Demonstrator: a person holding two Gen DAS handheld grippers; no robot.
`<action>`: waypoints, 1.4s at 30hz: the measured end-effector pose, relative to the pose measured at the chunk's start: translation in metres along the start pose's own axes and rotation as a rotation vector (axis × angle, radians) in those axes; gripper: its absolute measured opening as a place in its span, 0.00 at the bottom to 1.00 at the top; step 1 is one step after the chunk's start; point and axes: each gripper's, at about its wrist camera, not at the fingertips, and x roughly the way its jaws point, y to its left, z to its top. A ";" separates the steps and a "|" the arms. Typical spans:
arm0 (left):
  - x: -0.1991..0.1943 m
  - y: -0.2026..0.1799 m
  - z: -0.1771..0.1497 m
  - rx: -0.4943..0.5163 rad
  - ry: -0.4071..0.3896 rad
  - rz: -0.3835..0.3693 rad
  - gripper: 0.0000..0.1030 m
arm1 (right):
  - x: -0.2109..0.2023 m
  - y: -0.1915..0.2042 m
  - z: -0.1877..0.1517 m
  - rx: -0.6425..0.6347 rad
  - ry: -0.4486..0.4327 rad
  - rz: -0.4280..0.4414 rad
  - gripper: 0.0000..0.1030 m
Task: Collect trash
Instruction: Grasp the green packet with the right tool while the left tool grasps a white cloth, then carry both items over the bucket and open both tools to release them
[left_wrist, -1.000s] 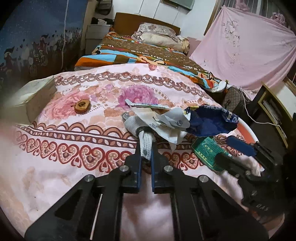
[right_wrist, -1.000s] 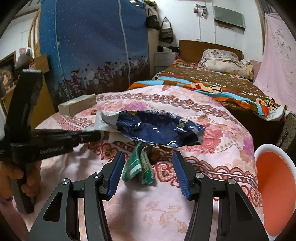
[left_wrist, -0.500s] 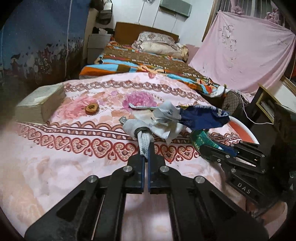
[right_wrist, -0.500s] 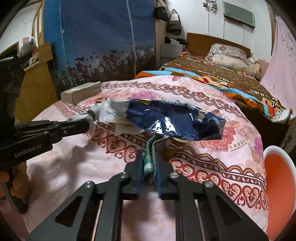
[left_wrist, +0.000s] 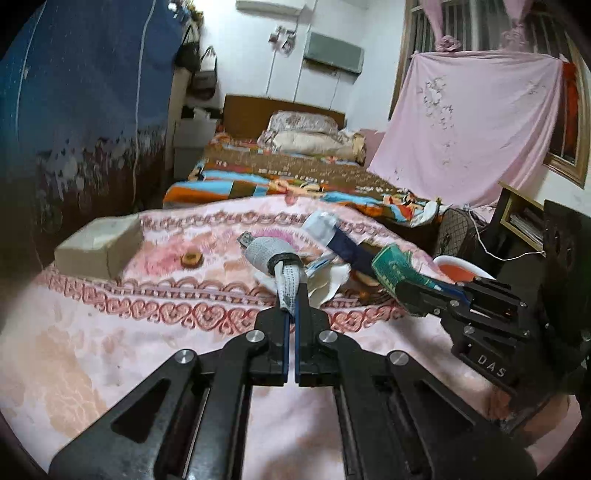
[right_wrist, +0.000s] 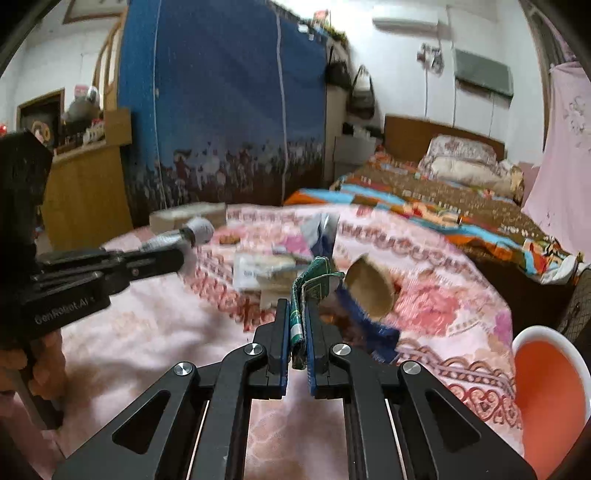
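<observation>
My left gripper (left_wrist: 291, 295) is shut on a crumpled white cloth-like wad (left_wrist: 271, 254) and holds it above the pink patterned bedspread (left_wrist: 110, 332). It also shows in the right wrist view (right_wrist: 199, 229). My right gripper (right_wrist: 298, 314) is shut on a green wrapper (right_wrist: 314, 284), seen in the left wrist view (left_wrist: 395, 267) too. A dark blue plastic bag (right_wrist: 369, 325) hangs beside the green wrapper. A cardboard tube (right_wrist: 371, 288) and white papers (right_wrist: 266, 271) lie on the bedspread behind.
An orange bin with a white rim (right_wrist: 546, 387) stands at the right of the bed edge. A tan box (left_wrist: 98, 249) and a small round wooden piece (left_wrist: 191, 258) lie at the far left. A second bed (left_wrist: 295, 177) stands behind.
Both grippers have lifted with their trash. The right gripper closed on the green wrapper. The blue bag shifted off the pile, showing the cardboard tube.
</observation>
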 end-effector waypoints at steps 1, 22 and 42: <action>-0.003 -0.003 0.002 0.011 -0.022 -0.004 0.00 | -0.005 0.000 0.001 -0.002 -0.032 -0.006 0.05; -0.013 -0.100 0.043 0.327 -0.352 -0.236 0.00 | -0.105 -0.050 0.005 0.047 -0.543 -0.353 0.06; 0.048 -0.203 0.052 0.417 -0.139 -0.519 0.00 | -0.133 -0.146 -0.029 0.379 -0.435 -0.556 0.09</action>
